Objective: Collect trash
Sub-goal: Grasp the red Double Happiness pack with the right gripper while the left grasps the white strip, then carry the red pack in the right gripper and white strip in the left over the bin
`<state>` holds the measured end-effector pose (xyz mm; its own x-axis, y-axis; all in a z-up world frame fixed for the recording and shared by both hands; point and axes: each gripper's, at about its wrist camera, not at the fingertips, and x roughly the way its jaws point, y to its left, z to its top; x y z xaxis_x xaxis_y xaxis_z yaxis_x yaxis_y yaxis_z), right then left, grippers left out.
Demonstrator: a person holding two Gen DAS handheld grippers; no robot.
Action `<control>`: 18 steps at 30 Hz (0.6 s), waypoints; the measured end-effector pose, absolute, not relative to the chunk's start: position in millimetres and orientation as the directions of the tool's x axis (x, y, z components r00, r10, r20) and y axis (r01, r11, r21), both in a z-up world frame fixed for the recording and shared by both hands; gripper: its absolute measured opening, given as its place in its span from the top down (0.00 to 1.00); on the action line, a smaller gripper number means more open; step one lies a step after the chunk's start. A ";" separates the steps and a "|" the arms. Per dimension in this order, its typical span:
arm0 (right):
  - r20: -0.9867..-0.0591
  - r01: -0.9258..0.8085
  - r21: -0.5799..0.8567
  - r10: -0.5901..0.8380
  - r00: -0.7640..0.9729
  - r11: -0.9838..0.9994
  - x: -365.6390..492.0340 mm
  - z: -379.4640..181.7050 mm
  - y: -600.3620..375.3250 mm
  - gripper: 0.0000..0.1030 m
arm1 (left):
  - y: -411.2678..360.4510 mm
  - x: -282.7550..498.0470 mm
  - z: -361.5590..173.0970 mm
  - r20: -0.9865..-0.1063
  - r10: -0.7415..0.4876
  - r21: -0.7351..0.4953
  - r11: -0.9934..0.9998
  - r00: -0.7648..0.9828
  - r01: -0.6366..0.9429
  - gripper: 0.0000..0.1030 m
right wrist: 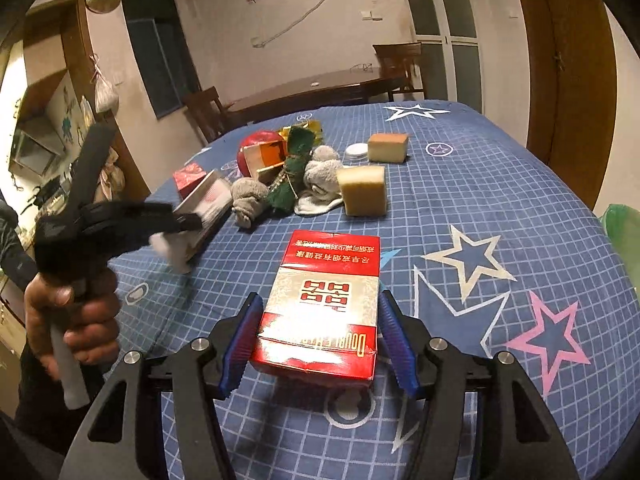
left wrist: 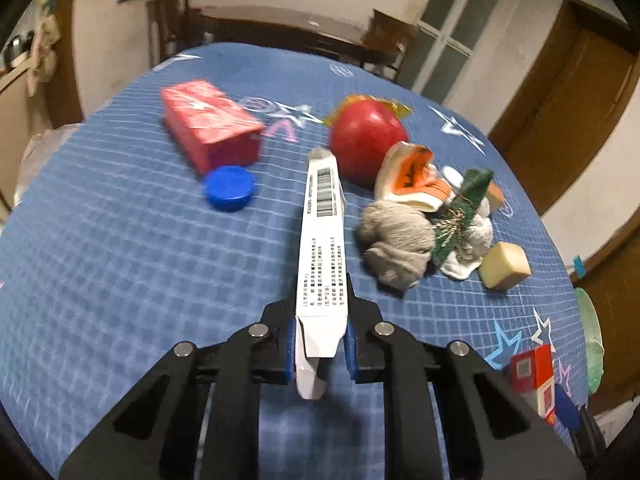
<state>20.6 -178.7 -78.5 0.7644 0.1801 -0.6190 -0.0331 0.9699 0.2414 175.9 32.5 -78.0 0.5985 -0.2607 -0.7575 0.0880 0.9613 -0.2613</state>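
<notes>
Left wrist view, left to right. A red box (left wrist: pixel 210 126) is seen lying on the blue checked tablecloth (left wrist: pixel 100 240), with a blue bottle cap (left wrist: pixel 229 188) just in front of it. At centre, a long white carton (left wrist: pixel 323 256) with a barcode and printed text is clamped between the blue pads of the left gripper (left wrist: pixel 319 344); the carton is held by its near end and projects forward along the fingers, lifted above the cloth. To the right of its far end a red apple (left wrist: pixel 362 142) is noted, then an orange and white wrapper (left wrist: pixel 412 178), a grey crumpled sock (left wrist: pixel 394 240), a green foil wrapper (left wrist: pixel 460 216) and a pale cream block (left wrist: pixel 505 266), all clustered and touching or nearly so. A red and white cigarette pack (left wrist: pixel 534 376) is seen at the lower right edge.

Right wrist view, left to right. The person's left hand (right wrist: pixel 76 316) is seen gripping the handle of the other gripper, whose fingers are closed on the white carton; this part is motion-blurred. The trash cluster lies beyond, mid-table. The cigarette pack lies flat on the cloth, directly between the fingers of the right gripper (right wrist: pixel 318 340). The jaws stand wide; the left pad is close against the pack's side and a small gap is visible at the right pad, so the pack is bracketed but not clamped. A second cream block (right wrist: pixel 387 147) and a white lid (right wrist: pixel 356 151) are recorded farther back, and a green plastic bag (right wrist: pixel 624 232) at the right table edge.
</notes>
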 end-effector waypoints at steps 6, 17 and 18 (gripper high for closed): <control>-0.583 -0.046 0.250 0.188 0.790 0.967 18.6 -75.1 -179.8 0.42 | 55.9 128.5 -63.2 -0.718 -0.145 -0.198 0.980 0.681 0.000 0.85; -0.500 0.013 0.179 0.080 0.862 0.984 6.1 -55.8 -191.7 0.42 | 41.0 88.3 -20.3 -0.596 -0.023 -0.094 0.995 0.803 -0.041 0.85; -0.490 0.024 0.163 0.060 0.869 0.986 3.4 -52.8 -194.1 0.42 | 37.2 87.8 -18.6 -0.589 -0.024 -0.090 0.995 0.808 -0.036 0.85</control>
